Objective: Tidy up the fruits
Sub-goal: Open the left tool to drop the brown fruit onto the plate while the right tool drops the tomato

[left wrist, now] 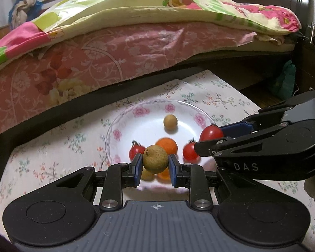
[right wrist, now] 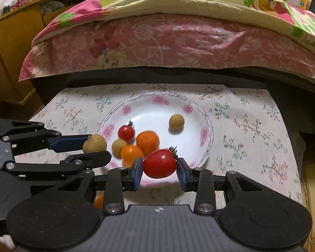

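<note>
In the left wrist view my left gripper (left wrist: 155,164) is shut on a brown round longan (left wrist: 155,157), held over the near rim of a white flower-patterned plate (left wrist: 143,112). My right gripper (left wrist: 208,139) comes in from the right, shut on a red cherry tomato (left wrist: 211,132). In the right wrist view the right gripper (right wrist: 160,169) pinches that tomato (right wrist: 160,163) above the plate (right wrist: 157,99). The left gripper (right wrist: 97,148) holds the longan (right wrist: 94,143) at the left. On the plate lie a small tomato (right wrist: 126,131), two oranges (right wrist: 147,141), and two more longans (right wrist: 176,122).
The plate rests on a floral tablecloth (right wrist: 252,126) covering a low table. A bed with a pink sheet (right wrist: 168,42) and a folded quilt runs along the far side. A wooden cabinet (right wrist: 12,42) stands at the left. One orange fruit (right wrist: 98,201) lies on the cloth below the grippers.
</note>
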Demonstrator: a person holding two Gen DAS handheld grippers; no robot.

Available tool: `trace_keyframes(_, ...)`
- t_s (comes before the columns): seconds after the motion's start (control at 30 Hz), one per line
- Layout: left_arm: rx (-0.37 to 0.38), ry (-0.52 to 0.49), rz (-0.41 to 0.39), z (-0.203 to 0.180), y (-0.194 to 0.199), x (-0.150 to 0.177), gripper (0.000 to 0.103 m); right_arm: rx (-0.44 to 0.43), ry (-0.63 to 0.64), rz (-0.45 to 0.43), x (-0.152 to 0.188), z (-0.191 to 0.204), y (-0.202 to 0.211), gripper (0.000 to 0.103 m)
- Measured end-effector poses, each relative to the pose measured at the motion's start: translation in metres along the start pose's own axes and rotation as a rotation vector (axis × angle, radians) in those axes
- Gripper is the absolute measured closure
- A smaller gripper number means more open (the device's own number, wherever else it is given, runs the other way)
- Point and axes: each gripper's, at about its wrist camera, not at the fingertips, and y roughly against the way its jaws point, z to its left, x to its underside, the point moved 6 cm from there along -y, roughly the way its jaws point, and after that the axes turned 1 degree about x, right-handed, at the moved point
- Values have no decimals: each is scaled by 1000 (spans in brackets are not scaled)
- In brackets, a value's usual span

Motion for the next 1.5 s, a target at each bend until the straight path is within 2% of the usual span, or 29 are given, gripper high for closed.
trace_keyframes(0.27,-5,2,12,6,-24,-12,71,-19,-75,9,-12,-22,-28,68)
trace_keyframes(0.7,1,8,24,12,-42,-18,70,-31,-90,15,-18,-31,-50,68)
trace_keyframes(0.87,-10,21,23,17,-43,-20,62,-39,-100,11,-20,-33,-52,67)
trace_keyframes(1.27,-24,23,5,21,-32,-21,54,-53,-87,-22,-23,-29,-47,67)
trace_keyframes(1.5,-24,14,-4,18,-18,-19,53,-41,-95,-56,-28,-29,-33,67)
